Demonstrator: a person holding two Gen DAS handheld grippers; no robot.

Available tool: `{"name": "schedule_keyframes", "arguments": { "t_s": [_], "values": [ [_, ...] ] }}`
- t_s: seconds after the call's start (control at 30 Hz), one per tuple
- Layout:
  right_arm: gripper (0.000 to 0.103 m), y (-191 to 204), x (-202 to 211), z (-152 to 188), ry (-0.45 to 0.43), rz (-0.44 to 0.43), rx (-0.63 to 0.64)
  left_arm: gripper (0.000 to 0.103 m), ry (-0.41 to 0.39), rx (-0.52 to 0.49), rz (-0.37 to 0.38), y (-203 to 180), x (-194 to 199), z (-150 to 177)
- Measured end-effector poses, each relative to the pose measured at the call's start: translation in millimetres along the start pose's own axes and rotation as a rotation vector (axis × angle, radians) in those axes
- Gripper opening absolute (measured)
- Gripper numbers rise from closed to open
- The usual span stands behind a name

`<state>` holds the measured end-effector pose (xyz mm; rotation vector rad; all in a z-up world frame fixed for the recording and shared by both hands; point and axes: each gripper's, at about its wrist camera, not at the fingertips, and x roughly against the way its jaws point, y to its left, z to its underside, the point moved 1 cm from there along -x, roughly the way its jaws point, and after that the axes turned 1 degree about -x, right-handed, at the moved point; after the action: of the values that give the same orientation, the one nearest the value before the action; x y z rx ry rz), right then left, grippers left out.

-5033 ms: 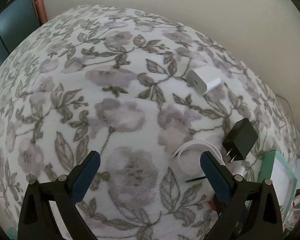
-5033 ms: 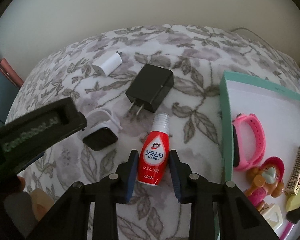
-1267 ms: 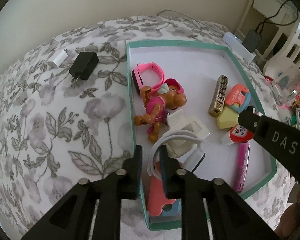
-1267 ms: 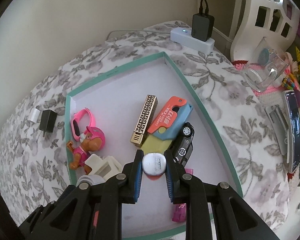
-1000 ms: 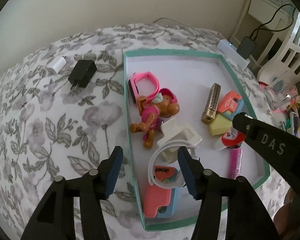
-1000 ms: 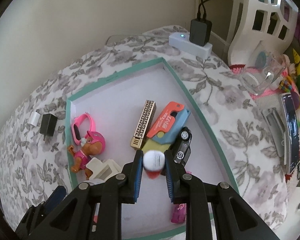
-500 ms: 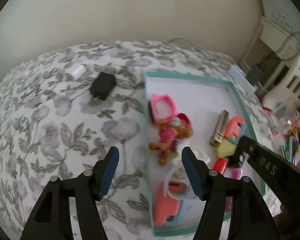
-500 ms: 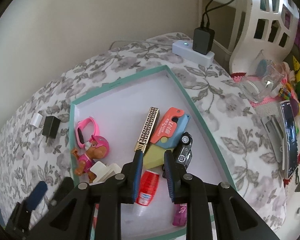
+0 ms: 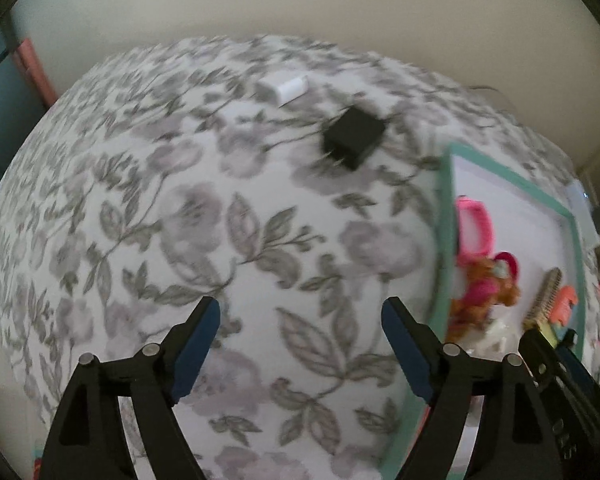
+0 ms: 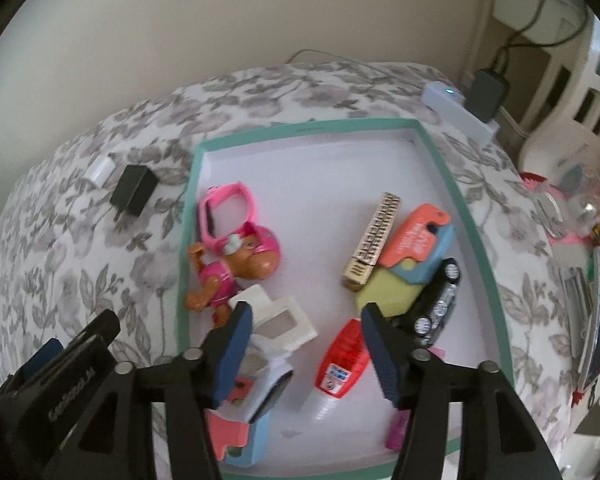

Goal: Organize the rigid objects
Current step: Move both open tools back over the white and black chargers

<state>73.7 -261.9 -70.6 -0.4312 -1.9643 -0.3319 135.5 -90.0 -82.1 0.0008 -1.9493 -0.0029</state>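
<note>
Red bottle [image 10: 342,360] now released in tray [image 10: 476,232], right hand-held gripper [image 10: 306,320] opening

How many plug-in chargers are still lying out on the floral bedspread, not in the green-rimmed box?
2. A white cube charger lies farthest from the box, and a black block charger sits beside it, nearer the green-rimmed box. Others may lie outside both views.

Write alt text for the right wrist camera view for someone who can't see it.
The right claw, its jaws opening, hovers over a teal-rimmed tray where a red bottle lies free between the fingers. Also inside are a pink watch, a toy figure and a black toy car; a black charger lies outside on the floral cloth.
</note>
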Motion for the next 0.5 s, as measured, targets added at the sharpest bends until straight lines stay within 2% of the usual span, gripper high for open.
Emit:
{"name": "schedule_keyframes", "arguments": {
  "t_s": [0.03, 0.07, 0.33, 0.5],
  "values": [
    [0.065, 2.9, -0.7, 0.7, 0.0, -0.004, 0.011, 0.097, 0.01, 0.014, -0.009, 4.2, -2.6, -0.2],
    [0.066, 6.5, -1.4, 1.6, -0.001, -0.006, 0.024, 0.098, 0.015, 0.024, -0.017, 7.2, -4.2, -0.5],
    [0.086, 26.3, -4.0, 5.6, -0.012, -0.016, 0.096, 0.099, 0.057, 0.111, -0.036, 29.1, -14.4, 0.7],
    [0.09, 34.5, -1.9, 6.0, -0.028, -0.033, 0.118, 0.099, 0.1, 0.178, -0.001, 46.2, -21.2, -0.4]
  ]
}}
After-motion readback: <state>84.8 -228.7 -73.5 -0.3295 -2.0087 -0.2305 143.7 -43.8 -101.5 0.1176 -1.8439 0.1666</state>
